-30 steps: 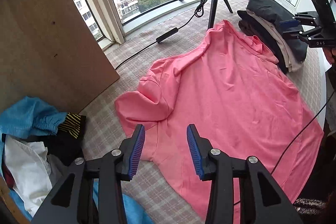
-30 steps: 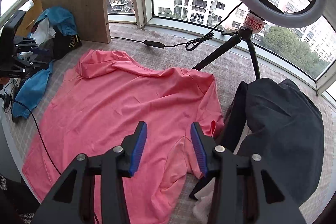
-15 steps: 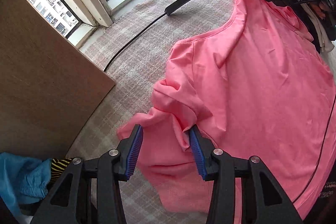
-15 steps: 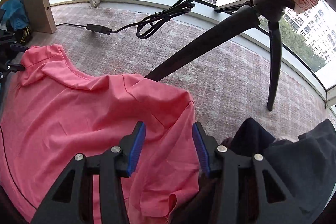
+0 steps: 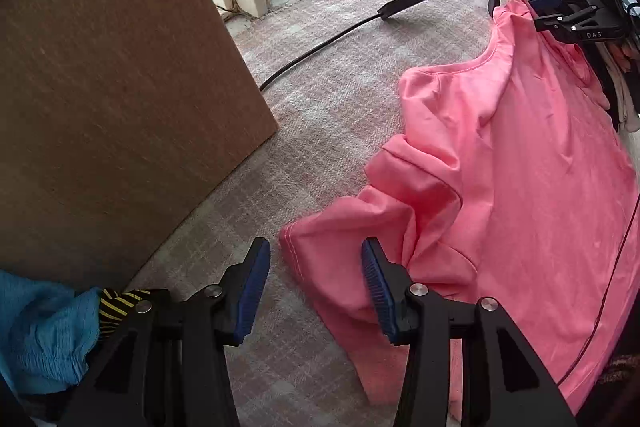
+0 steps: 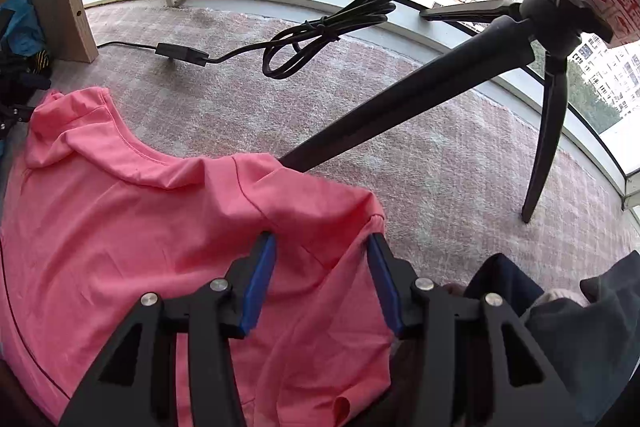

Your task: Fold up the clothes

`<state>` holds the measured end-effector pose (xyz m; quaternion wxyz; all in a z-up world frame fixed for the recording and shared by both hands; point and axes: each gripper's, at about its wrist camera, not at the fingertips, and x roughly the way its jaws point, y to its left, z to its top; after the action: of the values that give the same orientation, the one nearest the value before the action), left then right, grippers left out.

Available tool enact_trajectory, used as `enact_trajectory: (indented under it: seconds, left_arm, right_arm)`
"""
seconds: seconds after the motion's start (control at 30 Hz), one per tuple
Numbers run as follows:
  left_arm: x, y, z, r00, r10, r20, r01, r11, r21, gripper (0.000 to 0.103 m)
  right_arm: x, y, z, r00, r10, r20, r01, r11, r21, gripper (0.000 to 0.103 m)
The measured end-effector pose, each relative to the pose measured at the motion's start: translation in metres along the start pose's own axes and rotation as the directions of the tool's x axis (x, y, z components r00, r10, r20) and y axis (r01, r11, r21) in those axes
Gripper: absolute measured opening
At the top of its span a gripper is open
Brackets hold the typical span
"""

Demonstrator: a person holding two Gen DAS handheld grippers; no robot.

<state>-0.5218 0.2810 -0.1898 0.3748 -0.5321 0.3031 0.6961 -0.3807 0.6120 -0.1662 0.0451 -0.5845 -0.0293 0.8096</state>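
The left gripper (image 5: 316, 269) stands open over the cuff of a sleeve of the pink shirt (image 5: 520, 163), its pads not pressing the cloth. The right gripper (image 6: 320, 263) is open too, astride the other sleeve. The shirt lies spread on the carpet (image 5: 320, 99), a tripod (image 6: 400, 107) leg beside it.

pink shirt (image 5: 520, 167); blue cloth (image 5: 40, 327); yellow-black stripes (image 5: 116, 301), maybe waistband.

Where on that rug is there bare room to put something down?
Bare rug lies between the wooden board and the pink shirt, and beyond the shirt toward the window, around the cable and tripod legs. Clothes piles crowd both ends.
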Motion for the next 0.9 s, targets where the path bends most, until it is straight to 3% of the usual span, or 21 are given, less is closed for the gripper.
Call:
enact_trajectory:
  seconds: [0.03, 0.13, 0.27, 0.3, 0.33, 0.43, 0.47, 0.5, 0.53, 0.63, 0.73, 0.87, 0.9]
  left_arm:
    - [0.004, -0.006, 0.002, 1.000, -0.009, -0.004, 0.009, 1.000, 0.015, 0.044]
    - [0.004, -0.013, 0.000, 1.000, -0.003, -0.005, 0.003, 1.000, 0.008, 0.004]
    - [-0.012, 0.001, -0.012, 0.998, 0.051, -0.028, -0.054, 0.994, -0.092, 0.003]
    - [-0.019, 0.010, -0.020, 0.996, 0.078, -0.033, -0.082, 0.987, -0.138, 0.003]
    - [-0.026, 0.018, -0.029, 0.992, 0.119, -0.039, -0.124, 0.978, -0.170, 0.004]
    - [-0.032, 0.034, -0.051, 0.955, 0.278, -0.106, -0.296, 0.929, -0.222, 0.007]
    - [-0.033, 0.039, -0.058, 0.937, 0.323, -0.129, -0.346, 0.909, -0.232, 0.016]
    - [-0.036, 0.040, -0.061, 0.941, 0.315, -0.127, -0.337, 0.909, -0.244, 0.025]
    - [-0.038, 0.039, -0.063, 0.945, 0.304, -0.123, -0.326, 0.910, -0.254, 0.025]
    - [-0.051, 0.010, -0.046, 0.976, 0.217, -0.008, -0.215, 0.958, -0.189, 0.027]
    - [-0.048, -0.027, -0.018, 0.988, 0.139, 0.062, -0.135, 0.989, -0.064, 0.040]
    - [-0.026, -0.059, 0.021, 0.993, 0.089, 0.082, -0.094, 0.993, 0.069, 0.036]
    - [-0.018, -0.060, 0.026, 0.994, 0.083, 0.066, -0.088, 0.993, 0.081, 0.020]
  right_arm:
    - [0.002, 0.000, 0.000, 1.000, -0.006, -0.006, 0.006, 1.000, 0.001, 0.047]
    - [0.008, 0.004, -0.001, 0.999, -0.029, -0.023, 0.029, 1.000, -0.009, 0.047]
    - [0.017, 0.010, -0.003, 0.998, -0.033, -0.056, 0.031, 0.999, -0.038, 0.044]
    - [0.015, 0.011, -0.003, 0.999, -0.024, -0.045, 0.022, 0.999, -0.043, 0.030]
    - [0.013, 0.012, -0.003, 0.999, -0.022, -0.040, 0.020, 0.999, -0.046, 0.004]
    - [0.009, 0.007, -0.002, 0.998, -0.051, -0.033, 0.051, 0.999, -0.016, 0.007]
    - [0.008, 0.006, -0.002, 0.997, -0.065, -0.040, 0.064, 0.998, -0.010, 0.012]
    - [0.006, 0.006, -0.002, 0.997, -0.073, -0.038, 0.072, 0.997, -0.016, 0.025]
    - [0.004, 0.007, -0.002, 0.996, -0.081, -0.036, 0.080, 0.997, -0.022, 0.036]
    - [-0.010, 0.013, 0.000, 0.999, -0.040, 0.025, 0.041, 0.998, -0.044, 0.041]
    - [-0.020, 0.014, 0.005, 0.998, -0.007, 0.056, 0.009, 0.999, -0.050, 0.042]
    - [-0.019, 0.018, 0.007, 0.996, 0.045, 0.074, -0.041, 0.997, -0.060, 0.042]
    - [-0.019, 0.019, 0.007, 0.996, 0.048, 0.076, -0.043, 0.997, -0.070, 0.042]
